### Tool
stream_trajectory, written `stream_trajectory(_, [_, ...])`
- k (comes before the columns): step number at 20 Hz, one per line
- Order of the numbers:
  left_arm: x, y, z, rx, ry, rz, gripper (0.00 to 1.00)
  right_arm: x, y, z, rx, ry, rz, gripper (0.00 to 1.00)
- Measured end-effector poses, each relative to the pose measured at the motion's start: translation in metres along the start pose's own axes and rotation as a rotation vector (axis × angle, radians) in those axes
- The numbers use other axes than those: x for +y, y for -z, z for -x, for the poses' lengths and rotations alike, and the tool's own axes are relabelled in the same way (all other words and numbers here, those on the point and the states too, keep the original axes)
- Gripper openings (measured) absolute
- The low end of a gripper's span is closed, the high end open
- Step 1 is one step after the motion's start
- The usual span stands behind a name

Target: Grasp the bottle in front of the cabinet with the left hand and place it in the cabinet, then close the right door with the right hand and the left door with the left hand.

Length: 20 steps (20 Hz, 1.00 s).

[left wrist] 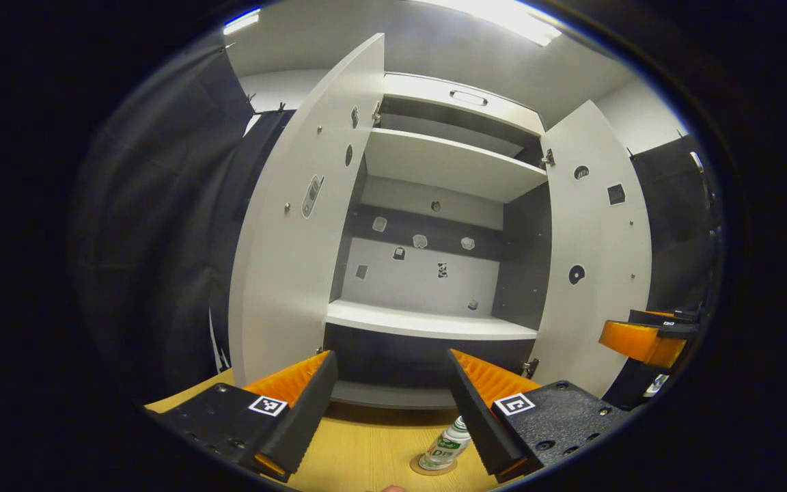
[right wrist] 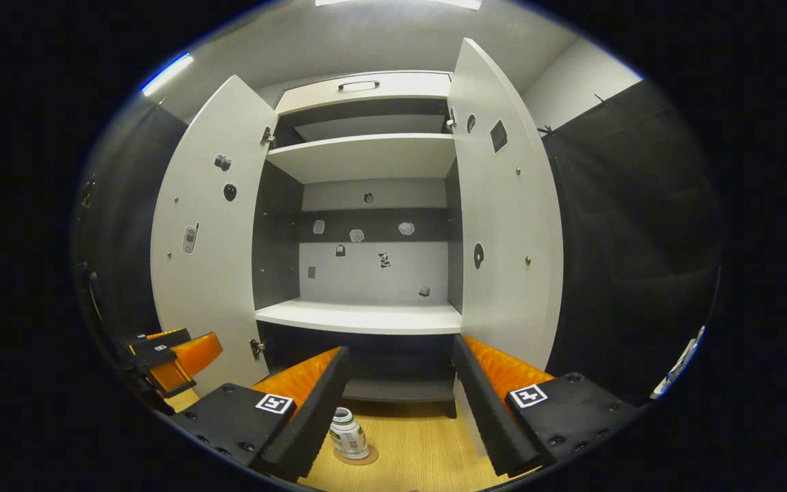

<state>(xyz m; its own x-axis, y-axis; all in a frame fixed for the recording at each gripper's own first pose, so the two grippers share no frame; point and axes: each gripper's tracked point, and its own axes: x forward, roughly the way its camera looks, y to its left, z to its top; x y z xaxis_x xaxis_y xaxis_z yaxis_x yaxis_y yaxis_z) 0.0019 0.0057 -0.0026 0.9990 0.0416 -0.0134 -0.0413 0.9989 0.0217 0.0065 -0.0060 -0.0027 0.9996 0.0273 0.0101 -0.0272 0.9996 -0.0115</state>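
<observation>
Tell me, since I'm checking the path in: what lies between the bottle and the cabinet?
Bare wooden tabletop separates the bottle from the open cabinet, as the right gripper view shows.

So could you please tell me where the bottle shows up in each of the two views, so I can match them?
Left gripper view: the bottle stands at the bottom, right of centre, beside the right finger of the left tool.
Right gripper view: the bottle stands at the bottom, left of centre, beside the left finger of the right tool.
Shared landmark: the open cabinet's white shelf, behind the bottle.
</observation>
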Motion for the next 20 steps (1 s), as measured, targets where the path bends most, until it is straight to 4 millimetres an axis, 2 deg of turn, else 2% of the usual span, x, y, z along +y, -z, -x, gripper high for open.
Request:
stream_trajectory(1, [0.001,-0.001,0.0,-0.002,-0.004,-0.003,0.95,0.0,0.001,0.0,0.0,-0.001,-0.001,0.91])
stream_trajectory(2, [0.002,-0.001,-0.002,0.001,-0.003,-0.004,0.95,-0.001,0.003,-0.002,0.004,0.001,-0.002,0.98])
stream_trajectory(6, [0.0,-0.001,-0.005,0.007,-0.001,-0.006,0.95,0.0,0.005,-0.001,0.009,-0.006,-0.023,0.99])
stream_trajectory(8, [-0.003,0.0,-0.008,0.011,0.004,-0.012,0.95,-0.006,0.007,-0.002,0.01,0.007,-0.028,0.99])
stream_trajectory(11, [-0.018,-0.002,-0.016,0.008,0.037,-0.01,0.95,-0.012,0.015,0.001,0.033,0.012,-0.052,0.99])
stream_trajectory(13, [-0.038,0.0,-0.027,0.007,0.09,0.023,0.95,-0.022,0.016,0.004,0.041,0.034,-0.068,0.99])
stream_trajectory(15, [-0.067,0.019,-0.037,0.051,0.169,0.061,0.95,-0.032,0.017,0.008,0.047,0.062,-0.074,0.99])
stream_trajectory(18, [-0.098,0.072,-0.049,0.137,0.233,0.09,0.95,-0.042,0.014,0.017,0.049,0.082,-0.058,0.99])
stream_trajectory(20, [-0.112,0.111,-0.05,0.185,0.252,0.088,0.95,-0.051,0.013,0.024,0.044,0.104,-0.028,0.99])
